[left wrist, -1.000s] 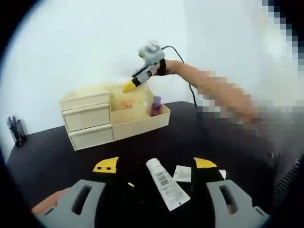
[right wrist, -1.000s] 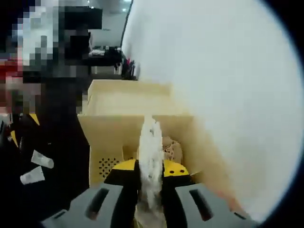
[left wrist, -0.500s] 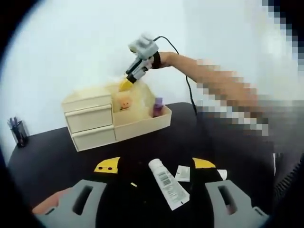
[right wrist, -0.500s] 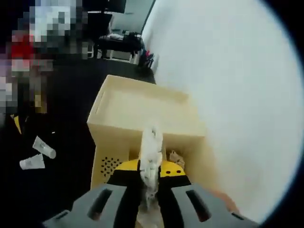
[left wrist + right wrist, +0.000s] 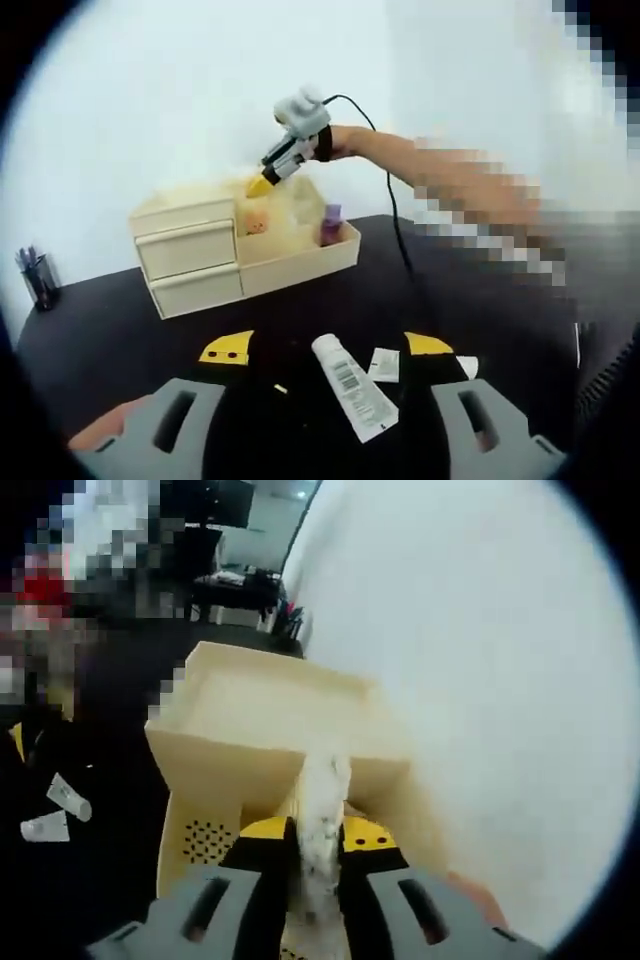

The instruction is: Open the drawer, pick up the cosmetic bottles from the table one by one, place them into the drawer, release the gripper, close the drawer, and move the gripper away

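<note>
Right hand-held gripper (image 5: 315, 880) is clamped narrowly on a pale, whitish tube-like item (image 5: 322, 820), probably a cosmetic bottle, though blur hides its details; it hangs above the cream organizer (image 5: 260, 740). From the left gripper view, that same hand-held gripper (image 5: 268, 180) sits over the far side of the organizer (image 5: 240, 250), whose two drawers (image 5: 190, 265) on the left are shut. A purple-capped bottle (image 5: 329, 224) stands in the open tray on the right. Left hand-held gripper (image 5: 320, 425) holds its jaws wide over the black counter (image 5: 120, 330), just above a white barcode tube (image 5: 352, 388) and a small sachet (image 5: 384, 365) beside it. A pen cup (image 5: 36, 275) stands at far left.
</note>
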`<move>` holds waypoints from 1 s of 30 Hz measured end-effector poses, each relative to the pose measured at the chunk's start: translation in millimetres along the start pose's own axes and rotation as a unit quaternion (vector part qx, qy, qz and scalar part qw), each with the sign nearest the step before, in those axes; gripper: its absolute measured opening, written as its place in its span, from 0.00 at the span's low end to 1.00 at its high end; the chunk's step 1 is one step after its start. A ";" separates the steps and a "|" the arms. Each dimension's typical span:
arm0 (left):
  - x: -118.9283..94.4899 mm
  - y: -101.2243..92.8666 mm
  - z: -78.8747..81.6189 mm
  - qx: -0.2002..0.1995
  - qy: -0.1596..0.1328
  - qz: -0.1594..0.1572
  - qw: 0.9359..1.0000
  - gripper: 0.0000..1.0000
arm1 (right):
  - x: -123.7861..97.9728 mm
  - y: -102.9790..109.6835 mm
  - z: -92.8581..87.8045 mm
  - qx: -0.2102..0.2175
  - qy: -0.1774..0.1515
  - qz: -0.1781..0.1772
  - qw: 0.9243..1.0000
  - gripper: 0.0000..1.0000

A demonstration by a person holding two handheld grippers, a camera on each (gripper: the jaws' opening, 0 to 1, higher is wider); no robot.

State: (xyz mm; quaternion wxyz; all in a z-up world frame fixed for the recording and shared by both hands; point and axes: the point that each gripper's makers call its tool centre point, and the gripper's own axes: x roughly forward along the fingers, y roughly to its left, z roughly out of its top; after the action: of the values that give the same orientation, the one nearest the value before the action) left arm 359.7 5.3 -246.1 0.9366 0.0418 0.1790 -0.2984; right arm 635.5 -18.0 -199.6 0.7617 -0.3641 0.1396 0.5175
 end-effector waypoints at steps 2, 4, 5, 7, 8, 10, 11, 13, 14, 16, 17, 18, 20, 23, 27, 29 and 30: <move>-0.1 0.9 -0.5 0.001 0.001 0.001 1.000 0.51 | 0.8 -9.2 -1.5 0.000 0.002 -0.016 1.000 0.19; -0.3 0.8 -1.4 0.000 0.001 0.002 1.000 0.51 | -0.7 -15.7 -0.6 -0.005 0.002 -0.039 0.999 0.20; -0.3 0.8 -1.6 0.000 0.001 0.002 1.000 0.51 | -2.7 -17.8 1.9 -0.011 -0.003 -0.051 0.999 0.20; -0.3 1.8 -1.5 0.000 0.002 0.003 1.000 0.51 | -7.4 -31.3 8.6 -0.006 -0.019 -0.076 0.997 0.20; -0.3 2.3 -1.1 0.000 0.002 0.003 1.000 0.51 | -10.6 -32.9 14.0 0.004 -0.030 -0.084 0.996 0.20; -0.9 3.0 -0.5 -0.003 0.001 0.002 1.000 0.51 | -18.3 -35.9 25.4 0.026 -0.051 -0.098 0.994 0.22; -1.7 3.9 -0.2 -0.006 0.000 0.002 1.000 0.51 | -22.4 -35.9 30.5 0.036 -0.059 -0.101 0.992 0.24; -4.0 7.8 0.4 -0.010 -0.003 0.007 1.000 0.51 | -29.6 -42.3 37.8 0.054 -0.066 -0.099 0.991 0.27; -4.9 10.7 0.7 -0.013 -0.005 0.010 1.000 0.51 | -33.3 -45.9 39.6 0.066 -0.063 -0.097 0.991 0.28; -7.1 17.1 0.5 -0.018 -0.007 0.018 1.000 0.52 | -43.6 -51.0 44.8 0.078 -0.055 -0.093 0.991 0.30; -8.7 19.1 0.7 -0.021 -0.009 0.019 1.000 0.52 | -47.0 -51.3 46.1 0.077 -0.052 -0.094 0.991 0.32; -10.3 20.7 1.8 -0.024 -0.013 0.020 0.999 0.52 | -52.8 -56.0 47.6 0.074 -0.045 -0.095 0.992 0.33; -14.3 23.5 4.8 -0.029 -0.021 0.022 0.999 0.52 | -67.0 -55.6 52.1 0.068 -0.035 -0.101 0.992 0.34; -20.5 30.6 10.2 -0.027 -0.033 0.038 0.998 0.52 | -91.7 -53.4 62.9 0.059 -0.036 -0.114 0.991 0.34; -29.5 37.0 16.8 -0.012 -0.042 0.064 0.997 0.52 | -124.5 -49.7 77.0 0.061 -0.035 -0.157 0.985 0.34; -34.4 36.3 21.5 -0.009 -0.051 0.065 0.997 0.52 | -138.6 -42.7 86.9 0.066 -0.046 -0.181 0.980 0.34; -36.4 35.5 23.8 -0.009 -0.057 0.064 0.996 0.52 | -147.0 -39.6 87.8 0.090 -0.045 -0.205 0.974 0.33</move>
State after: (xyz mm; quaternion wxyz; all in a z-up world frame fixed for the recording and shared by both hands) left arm 359.8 49.7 -211.8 0.9627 0.0279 0.1252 -0.2382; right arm 593.8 -65.4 -35.6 0.8867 -0.2913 0.0733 0.3515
